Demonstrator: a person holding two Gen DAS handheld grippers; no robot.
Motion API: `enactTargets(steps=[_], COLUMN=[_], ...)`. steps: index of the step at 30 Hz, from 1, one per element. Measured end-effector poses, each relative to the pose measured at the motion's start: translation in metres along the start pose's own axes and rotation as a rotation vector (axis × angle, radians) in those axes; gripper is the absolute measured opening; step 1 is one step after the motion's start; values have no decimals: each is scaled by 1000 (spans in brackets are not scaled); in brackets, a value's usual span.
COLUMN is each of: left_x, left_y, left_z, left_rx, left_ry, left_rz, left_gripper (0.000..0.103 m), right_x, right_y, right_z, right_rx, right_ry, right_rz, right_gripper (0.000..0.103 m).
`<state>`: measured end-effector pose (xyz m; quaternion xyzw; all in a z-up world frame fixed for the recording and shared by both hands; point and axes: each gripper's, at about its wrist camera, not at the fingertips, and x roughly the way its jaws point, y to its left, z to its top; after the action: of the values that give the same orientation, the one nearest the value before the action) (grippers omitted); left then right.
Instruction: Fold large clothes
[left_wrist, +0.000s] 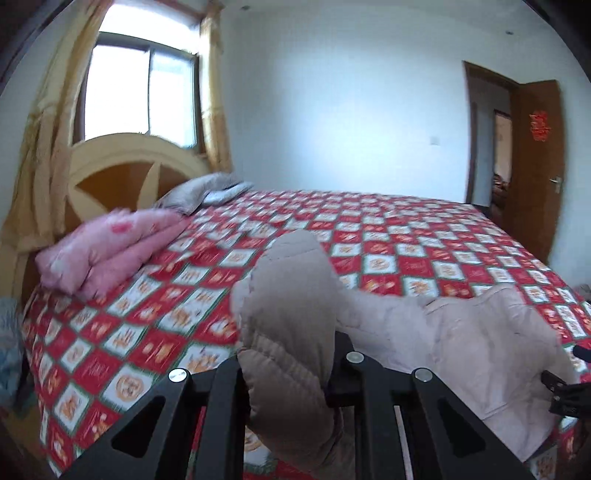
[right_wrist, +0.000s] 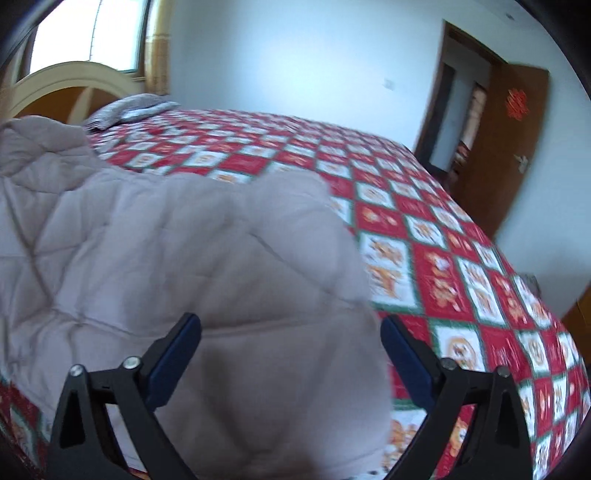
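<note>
In the left wrist view our left gripper (left_wrist: 291, 373) has its jaws clamped on a bunched fold of the beige quilted garment (left_wrist: 291, 306), which stands up between the black fingers (left_wrist: 225, 391) and rises toward twelve o'clock, lifted clear of the bed. From that pinch the garment trails toward four o'clock, draping across the red checked bedspread (left_wrist: 424, 243) near its front edge. A folded pink quilt (left_wrist: 107, 251) lies at ten o'clock near the headboard (left_wrist: 122, 162), well apart from the garment.

In the right wrist view our right gripper (right_wrist: 291, 350) has its jaws spread wide. The garment (right_wrist: 192, 251) fills the space between the blue-padded fingers (right_wrist: 173, 362) and spreads toward nine and eleven o'clock. The pads do not look pressed into the cloth. The bedspread (right_wrist: 461, 280) lies bare toward two and four o'clock.
</note>
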<state>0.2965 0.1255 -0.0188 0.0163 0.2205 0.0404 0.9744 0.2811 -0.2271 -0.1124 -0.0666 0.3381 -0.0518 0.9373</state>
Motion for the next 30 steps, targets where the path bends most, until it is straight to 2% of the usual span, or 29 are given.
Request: enactTargets(steps=[1, 5, 11, 17, 21, 26, 30], left_x=[-5, -19, -19, -16, -10, -6, -3], left_y=[-16, -82, -172, -260, -304, -336, -355], left_z=[7, 28, 35, 12, -5, -28, -46], left_rx=[34, 158, 292, 441, 498, 557, 596], left_ry=[-16, -73, -82, -37, 0, 36, 47], left_rz=[-23, -116, -231, -330, -364, -390, -396], left_gripper=[15, 14, 14, 14, 14, 14, 14], right_x=[6, 18, 10, -6, -6, -8, 1], right_y=[-12, -28, -39, -75, -89, -117, -128], right_z=[-5, -14, -20, -31, -37, -51, -58], right_rx=[23, 71, 128, 224, 246, 321, 327], right_ry=[33, 77, 73, 22, 35, 35, 72], right_rz=[7, 47, 84, 119, 113, 70, 31], right_gripper=[84, 83, 82, 82, 82, 82, 82])
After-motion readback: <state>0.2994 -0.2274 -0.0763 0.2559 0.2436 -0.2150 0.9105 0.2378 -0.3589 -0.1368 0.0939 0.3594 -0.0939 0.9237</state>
